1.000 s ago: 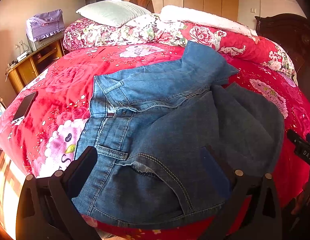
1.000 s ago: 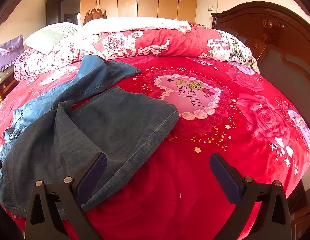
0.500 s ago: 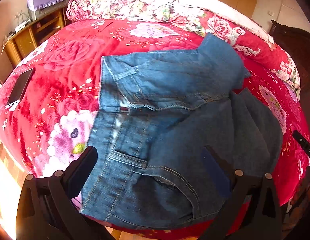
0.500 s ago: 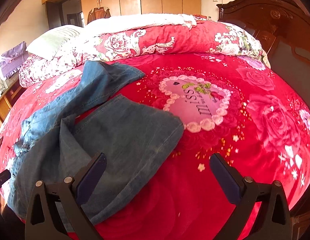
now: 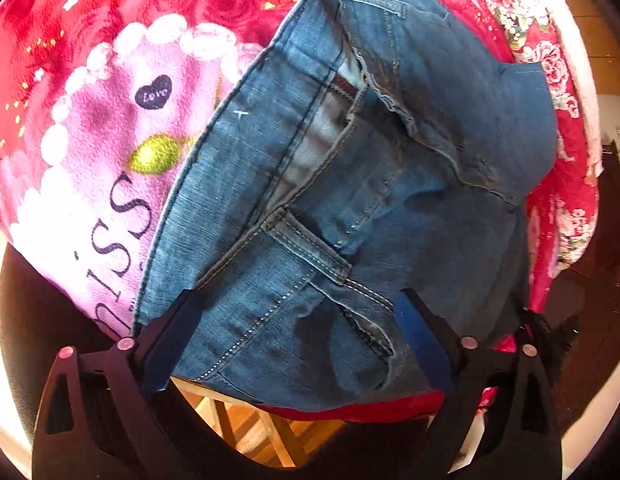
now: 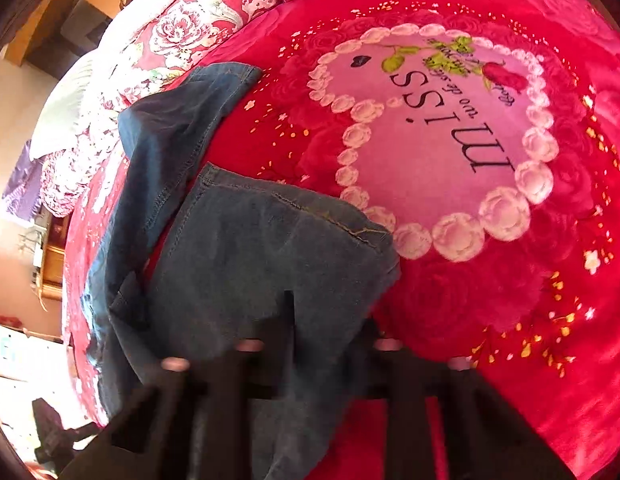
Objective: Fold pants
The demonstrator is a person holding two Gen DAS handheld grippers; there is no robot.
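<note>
- The jeans (image 5: 373,184) lie on the red floral bedspread (image 5: 110,128) at the near edge of the bed, unfolded and rumpled. I judge this to be the opening step — taking hold of the garment before any fold is made.
- The left gripper (image 5: 298,320) has its fingers spread wide, one to each side of the waistband corner at the bed's edge, just below the belt loop (image 5: 310,248) and pocket seam. The denim sits between them but nothing is pinched.
- The right gripper (image 6: 313,320) is blurred. Its fingers look drawn close together over the near edge of one leg (image 6: 262,256), but I cannot tell whether they have closed on the cloth.
- Long axis: in the left view the waist is nearest and the legs run away up and to the right, toward the floral pillows (image 5: 549,64).
- The two legs do not lie together — in the right view one hem (image 6: 226,76) points toward the head of the bed, while the other leg is doubled back with its hem (image 6: 294,200) just beside the pink heart print (image 6: 437,148).
- Next, as I see it: close the left fingers on the waistband, secure the leg on the right, then lift and pull apart so the legs straighten along a single line before stacking them.
</note>
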